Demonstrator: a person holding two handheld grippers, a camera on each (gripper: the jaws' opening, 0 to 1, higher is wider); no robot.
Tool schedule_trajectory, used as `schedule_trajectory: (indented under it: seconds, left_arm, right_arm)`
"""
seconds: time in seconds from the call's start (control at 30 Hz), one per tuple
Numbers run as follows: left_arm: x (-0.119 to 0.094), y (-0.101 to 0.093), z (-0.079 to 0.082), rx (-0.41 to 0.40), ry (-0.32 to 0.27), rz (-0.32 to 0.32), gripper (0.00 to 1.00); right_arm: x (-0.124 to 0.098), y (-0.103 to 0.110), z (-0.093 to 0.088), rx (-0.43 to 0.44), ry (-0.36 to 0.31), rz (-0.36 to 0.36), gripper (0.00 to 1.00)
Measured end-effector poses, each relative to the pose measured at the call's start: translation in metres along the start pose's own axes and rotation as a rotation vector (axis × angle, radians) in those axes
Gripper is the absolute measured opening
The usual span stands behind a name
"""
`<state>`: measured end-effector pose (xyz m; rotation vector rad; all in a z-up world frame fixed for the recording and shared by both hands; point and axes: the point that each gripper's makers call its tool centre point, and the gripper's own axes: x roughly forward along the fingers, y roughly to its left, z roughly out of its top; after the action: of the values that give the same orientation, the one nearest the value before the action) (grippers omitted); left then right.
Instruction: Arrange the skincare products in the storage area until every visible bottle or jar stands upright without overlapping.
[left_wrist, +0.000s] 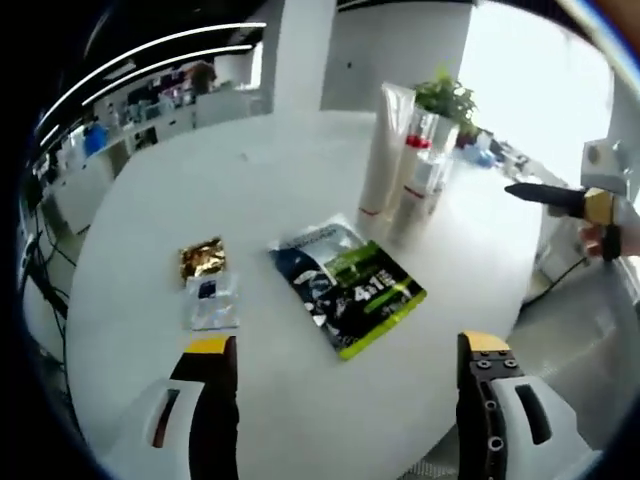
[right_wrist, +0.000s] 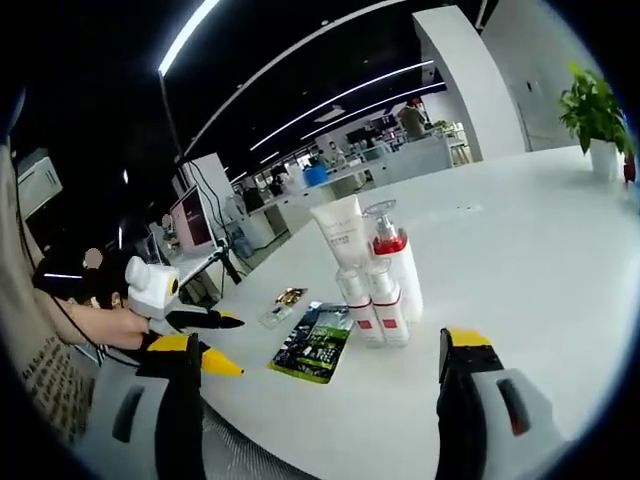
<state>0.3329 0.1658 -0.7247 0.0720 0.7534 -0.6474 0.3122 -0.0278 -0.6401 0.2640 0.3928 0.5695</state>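
Left gripper view: looking down along the left hand-held gripper, jaws spread wide with nothing between them, above a round white counter. Lying flat near the jaws, a dark and green sachet; to its left, a gold foil packet touching a small clear packet. Farther off, near the counter's far edge, a tall white tube standing upright among red-and-white bottles, packed close, with a potted plant just behind. At the right edge, the right hand-held gripper reaching in, black tips pointed at the cluster.

Risk, as a judgement: with the bottles packed so tight, a jaw pushed in at an angle could tip one and topple its neighbours; the tall tube looks easiest to knock over. Flat sachets may slide rather than lift.

Right gripper view: looking along the right hand-held gripper, jaws likewise wide apart and empty. Seen side-on, the cluster resolves: the white tube, a pump bottle with red collar, and two small bottles in front, all upright and touching. Sachet flat just left of them. At the left, the left hand-held gripper in a hand, yellow-tipped jaws parted.

Shown here and not from the left: the separate bottles. Shown from the left: the small packets, plainly.
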Motion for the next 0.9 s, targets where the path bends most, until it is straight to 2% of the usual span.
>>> schedule_trajectory:
  seconds: [0.2,0.43,0.57,0.9]
  left_arm:
    - [-0.015,0.001,-0.009,-0.044,-0.020,0.021,0.90]
    - [-0.027,0.004,-0.023,-0.075,-0.017,0.045,0.92]
    - [-0.032,0.006,-0.025,-0.086,-0.033,0.062,0.97]
    - [-0.037,0.010,-0.030,-0.106,-0.038,0.083,0.97]
  right_arm:
    - [0.001,0.001,-0.003,-0.014,0.007,0.010,0.99]
    - [0.000,0.000,-0.006,-0.036,0.014,0.008,0.98]
    - [0.000,0.001,-0.007,-0.043,0.019,0.009,0.98]
    - [-0.001,0.000,-0.009,-0.046,0.025,0.008,0.97]
